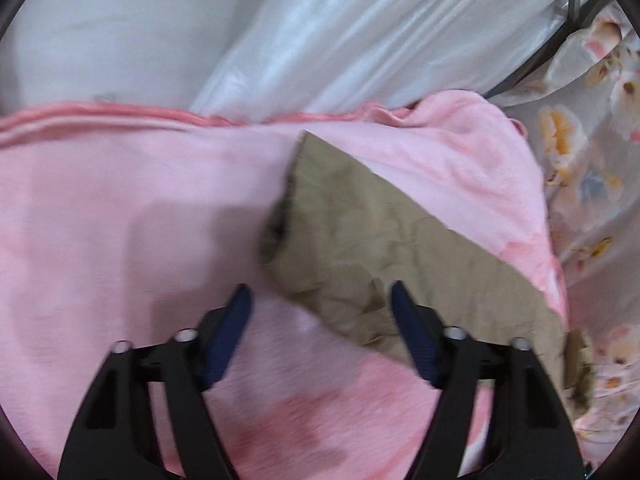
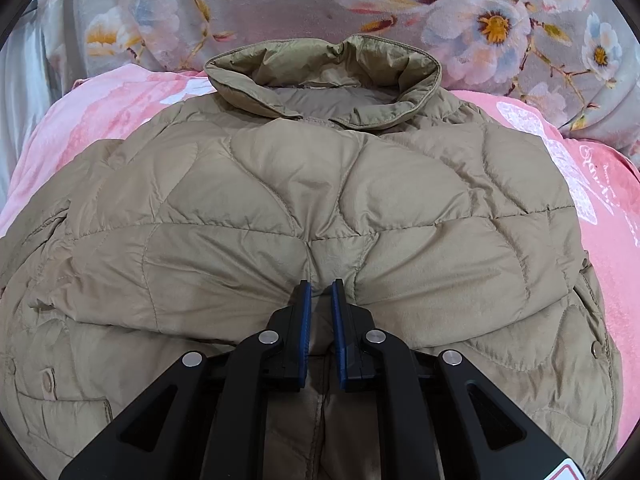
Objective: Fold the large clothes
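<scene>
A tan quilted jacket (image 2: 320, 184) lies spread on a pink blanket (image 2: 120, 108), collar (image 2: 320, 80) at the far side. My right gripper (image 2: 321, 284) is shut on a pinched fold of the jacket's fabric at its middle, and the cloth puckers around the blue pads. In the left wrist view a flat tan sleeve (image 1: 380, 232) of the jacket stretches diagonally across the pink blanket (image 1: 120, 208). My left gripper (image 1: 320, 292) is open above the sleeve's near edge, with nothing gripped between its fingers. The picture there is blurred.
A grey floral cover (image 2: 280, 0) lies beyond the blanket, also at the right of the left wrist view (image 1: 592, 184). Shiny white sheeting (image 1: 320, 32) rises behind the blanket's far edge, with a dark metal frame (image 1: 572, 12) at the top right.
</scene>
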Motion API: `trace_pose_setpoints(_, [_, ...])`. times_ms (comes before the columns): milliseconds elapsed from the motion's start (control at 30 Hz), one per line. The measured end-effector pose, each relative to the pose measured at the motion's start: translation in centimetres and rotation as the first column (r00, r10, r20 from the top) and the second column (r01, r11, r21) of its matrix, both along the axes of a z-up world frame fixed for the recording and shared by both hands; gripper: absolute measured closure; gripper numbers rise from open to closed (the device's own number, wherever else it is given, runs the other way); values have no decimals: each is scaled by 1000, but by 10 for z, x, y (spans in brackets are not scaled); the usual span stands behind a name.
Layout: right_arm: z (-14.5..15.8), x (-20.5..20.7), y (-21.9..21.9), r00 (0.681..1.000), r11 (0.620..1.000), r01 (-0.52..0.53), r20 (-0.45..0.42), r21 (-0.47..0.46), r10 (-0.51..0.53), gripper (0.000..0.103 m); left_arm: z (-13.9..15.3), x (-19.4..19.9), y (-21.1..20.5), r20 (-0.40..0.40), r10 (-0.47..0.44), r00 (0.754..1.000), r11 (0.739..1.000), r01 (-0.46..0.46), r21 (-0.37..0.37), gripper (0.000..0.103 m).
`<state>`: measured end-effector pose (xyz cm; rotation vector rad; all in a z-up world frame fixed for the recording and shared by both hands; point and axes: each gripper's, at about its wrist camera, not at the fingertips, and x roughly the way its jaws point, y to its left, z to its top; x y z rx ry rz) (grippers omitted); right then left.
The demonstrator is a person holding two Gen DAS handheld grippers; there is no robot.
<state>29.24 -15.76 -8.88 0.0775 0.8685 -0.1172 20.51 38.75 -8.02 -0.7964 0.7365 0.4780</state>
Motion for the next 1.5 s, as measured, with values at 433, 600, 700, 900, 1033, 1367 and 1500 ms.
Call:
trace_pose_setpoints(433, [27, -52, -37, 996, 983, 63, 51, 174, -73, 73, 163, 65, -148, 169, -322, 932, 899, 244, 364, 100])
trace_pose_setpoints(600, [39, -97, -71, 991, 978, 102, 67, 181, -115, 72, 231, 73, -277, 244, -569, 785, 780, 422, 463, 100])
trace_pose_setpoints(700, [38, -124, -92, 985, 970, 145, 60, 197, -160, 72, 238, 82, -356, 242, -680, 692, 708, 535, 460, 100])
trace_pose_setpoints(900, [30, -158, -115, 976, 966, 199, 55, 164, -211, 71, 193, 81, -499, 141, -841, 523, 531, 748, 398, 94])
trace_pose_setpoints(1033, [23, -167, -134, 968, 958, 240, 40, 154, -249, 66, 143, 78, -554, 38, -885, 464, 449, 829, 334, 33])
trace_pose_setpoints(1367, [42, -144, -151, 969, 957, 202, 100, 207, -226, 57, 109, 100, -418, 120, -740, 662, 672, 715, 195, 11])
trace_pose_setpoints(1500, [50, -112, -152, 965, 942, 178, 137, 283, -224, 48, 65, 127, -337, 68, -608, 791, 793, 609, -2, 17])
